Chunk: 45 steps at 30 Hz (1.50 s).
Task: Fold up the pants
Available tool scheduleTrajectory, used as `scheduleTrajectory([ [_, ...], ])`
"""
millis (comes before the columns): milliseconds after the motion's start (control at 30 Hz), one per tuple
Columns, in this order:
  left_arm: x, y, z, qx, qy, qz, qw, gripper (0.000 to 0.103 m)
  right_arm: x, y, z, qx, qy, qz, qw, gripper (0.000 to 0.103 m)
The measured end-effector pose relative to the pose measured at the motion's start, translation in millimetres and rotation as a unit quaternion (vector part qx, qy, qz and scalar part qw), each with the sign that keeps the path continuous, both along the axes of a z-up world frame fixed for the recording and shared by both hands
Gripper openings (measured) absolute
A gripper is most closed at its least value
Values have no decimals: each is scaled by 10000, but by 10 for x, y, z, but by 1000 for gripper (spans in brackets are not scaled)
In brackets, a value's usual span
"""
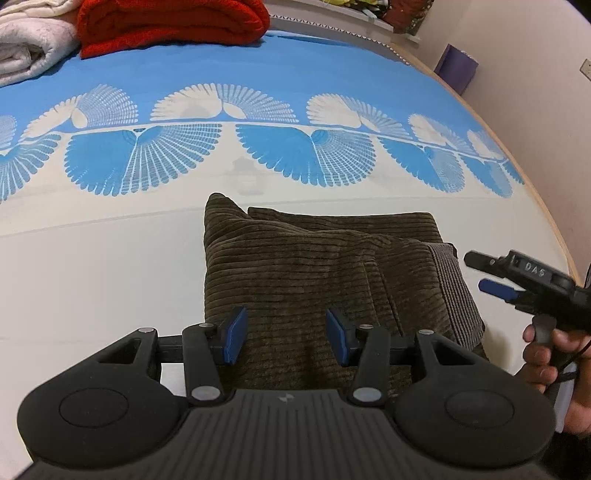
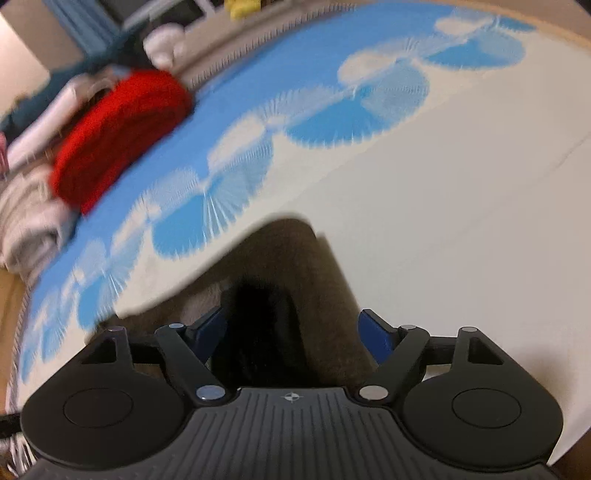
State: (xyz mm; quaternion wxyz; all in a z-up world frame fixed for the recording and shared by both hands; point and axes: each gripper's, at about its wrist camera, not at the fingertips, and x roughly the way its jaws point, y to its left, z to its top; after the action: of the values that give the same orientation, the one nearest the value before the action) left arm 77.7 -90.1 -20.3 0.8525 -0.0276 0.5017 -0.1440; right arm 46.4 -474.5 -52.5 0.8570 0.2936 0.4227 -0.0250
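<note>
Blue-and-white bedsheet (image 1: pixel 110 258) carries the folded brown pants (image 1: pixel 314 266), lying directly ahead of the nearer left gripper (image 1: pixel 284 336), long axis crosswise; right gripper (image 2: pixel 291 332) alongside; both fingers spread, nothing held.

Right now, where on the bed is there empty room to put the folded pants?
Bare white sheet lies left of the brown pants, and more between them and the blue fan pattern. The plain blue band beyond is free too. It is crowded at the far left corner, where the red blanket and white blanket sit.
</note>
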Motion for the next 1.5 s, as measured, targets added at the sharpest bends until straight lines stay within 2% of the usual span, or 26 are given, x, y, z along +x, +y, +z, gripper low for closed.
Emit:
scheduleTrajectory([
  [67,-21,15,12,-5,-25,-31,10000,51,7,10,7,119,-62,174,9998,80],
  [167,-33,50,25,19,-14,-23,10000,51,45,172,-91,275,218,784,9963,82],
  [233,-38,70,33,5,-11,-7,10000,51,55,322,-159,98,432,1148,9924,85],
  [300,-47,81,43,4,-19,-8,10000,51,63,418,-159,-145,455,1266,9908,86],
  [367,-59,89,54,10,-40,-31,10000,52,85,466,-166,-179,464,1298,9903,86],
  [467,-70,111,59,17,-45,-27,10000,52,110,546,-158,-314,436,1324,9897,76],
  [533,-72,129,64,30,-41,7,10000,52,89,597,-128,-517,356,1404,9881,60],
  [567,-75,140,70,22,-51,16,10000,52,82,614,-116,-588,303,1438,9874,58],
  [733,-83,187,91,46,-91,131,9999,52,23,662,9,-914,-73,1629,9824,35],
  [767,-80,204,100,33,-110,166,9998,52,11,666,76,-919,-207,1680,9813,33],
  [800,-72,225,110,23,-127,213,9997,52,-14,667,171,-913,-435,1734,9796,31],
  [900,-53,278,148,-11,-182,404,9990,52,-179,642,619,-894,-1604,1835,9657,30],
  [967,-36,302,153,-14,-167,492,9987,51,-285,541,827,-786,-2030,1697,9611,29],
  [1000,-27,303,156,-1,-163,516,9985,51,-311,480,874,-811,-2024,1586,9630,29],
  [1033,-22,295,160,9,-170,521,9985,51,-306,417,868,-912,-1811,1455,9684,29],
  [1100,-15,257,178,68,-211,477,9986,51,-210,256,641,-942,-793,1258,9844,29],
  [1133,-12,232,196,133,-242,427,9987,51,-134,189,429,-877,-30,1264,9881,29],
  [1167,-5,210,216,195,-271,370,9988,51,-92,163,292,-890,441,1209,9877,28],
  [1200,10,188,243,257,-298,287,9988,51,-88,155,250,-1102,538,1180,9854,29],
  [1300,115,113,356,533,-427,-123,9976,51,-163,138,477,-1538,-120,1233,9803,34],
  [1400,282,61,437,790,-602,-463,9940,51,-285,56,701,-1705,-784,1193,9750,35],
  [1433,338,49,435,795,-640,-538,9933,47,-290,51,761,-1685,-925,1333,9723,37],
  [1467,402,41,404,749,-646,-595,9933,37,-295,76,809,-1656,-1080,1550,9679,37],
  [1500,456,38,351,674,-627,-626,9938,32,-317,122,866,-1645,-1244,1841,9610,37],
])
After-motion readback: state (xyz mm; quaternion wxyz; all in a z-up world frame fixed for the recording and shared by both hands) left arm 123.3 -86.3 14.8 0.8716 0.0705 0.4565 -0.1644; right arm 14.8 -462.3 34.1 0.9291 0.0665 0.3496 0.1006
